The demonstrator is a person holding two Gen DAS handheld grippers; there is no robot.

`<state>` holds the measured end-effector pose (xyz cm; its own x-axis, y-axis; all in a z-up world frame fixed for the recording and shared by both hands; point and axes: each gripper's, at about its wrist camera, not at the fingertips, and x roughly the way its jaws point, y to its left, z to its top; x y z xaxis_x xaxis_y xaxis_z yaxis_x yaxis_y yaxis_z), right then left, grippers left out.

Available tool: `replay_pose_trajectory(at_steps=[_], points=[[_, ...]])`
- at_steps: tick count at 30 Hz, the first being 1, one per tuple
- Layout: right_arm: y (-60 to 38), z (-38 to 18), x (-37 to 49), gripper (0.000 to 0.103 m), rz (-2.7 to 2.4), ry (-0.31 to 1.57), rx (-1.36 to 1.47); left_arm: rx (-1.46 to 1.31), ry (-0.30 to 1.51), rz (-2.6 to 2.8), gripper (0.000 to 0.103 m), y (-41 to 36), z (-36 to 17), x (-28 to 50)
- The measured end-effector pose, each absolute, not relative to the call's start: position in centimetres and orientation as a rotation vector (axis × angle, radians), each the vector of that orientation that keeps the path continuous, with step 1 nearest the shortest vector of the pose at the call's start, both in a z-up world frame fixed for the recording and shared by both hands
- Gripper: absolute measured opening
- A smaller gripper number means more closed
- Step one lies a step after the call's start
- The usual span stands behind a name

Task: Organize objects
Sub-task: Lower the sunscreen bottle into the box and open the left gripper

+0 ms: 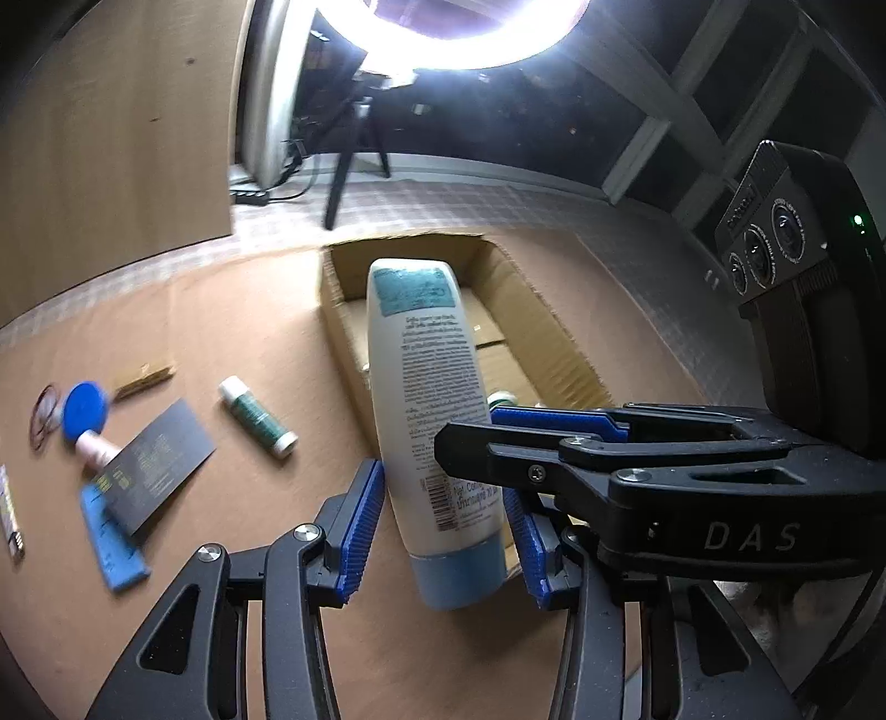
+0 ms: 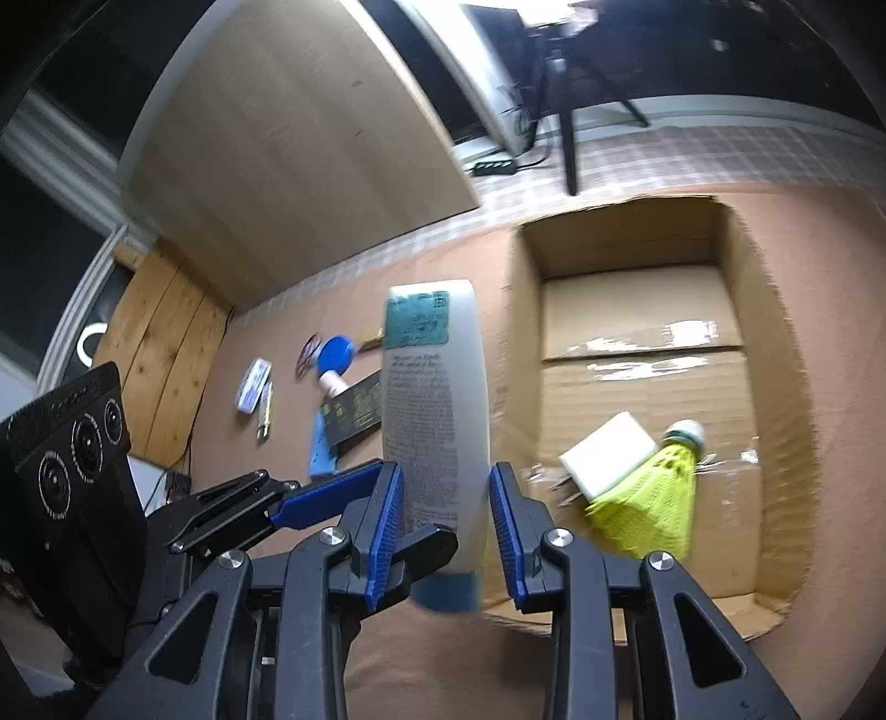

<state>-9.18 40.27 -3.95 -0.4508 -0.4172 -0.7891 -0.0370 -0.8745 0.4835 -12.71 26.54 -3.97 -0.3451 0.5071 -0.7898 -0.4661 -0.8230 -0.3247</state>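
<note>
Left wrist view: bottle [image 1: 432,410] upright, blue cap apparently down.

A ring light [image 1: 470,33] blazes white above the cardboard box [image 1: 554,332] — blown out, with the room behind it dark. Both fisheye views bend hard at their black rims. Small items left of the box smear with motion blur — tape on the box floor glares.

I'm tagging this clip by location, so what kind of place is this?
Probably a makeshift recording corner in a home or office: a bright ring light on a tripod faces a paper-covered tabletop holding a cardboard box and loose toiletries.
</note>
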Motion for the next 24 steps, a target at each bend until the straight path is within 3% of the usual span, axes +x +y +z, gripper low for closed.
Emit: replay_pose_trajectory(at_steps=[19, 21, 22, 24], points=[[46.3, -5.2, -13.1, 0.030, -2.452, -0.715, 1.505, -1.322, -0.034, 2.168, 0.047, 32.1, -5.8, -18.8], [46.4, -5.1, -13.5, 0.032, -2.456, -0.699, 1.501, -1.331, -0.041, 2.161, 0.056, 32.4, -6.0, -19.5], [46.5, -5.1, -13.6, 0.040, -2.466, -0.696, 1.502, -1.342, -0.041, 2.164, 0.068, 32.4, -6.1, -19.7], [46.8, -5.0, -13.7, 0.053, -2.510, -0.696, 1.509, -1.335, -0.044, 2.181, 0.071, 32.1, -6.2, -19.7]])
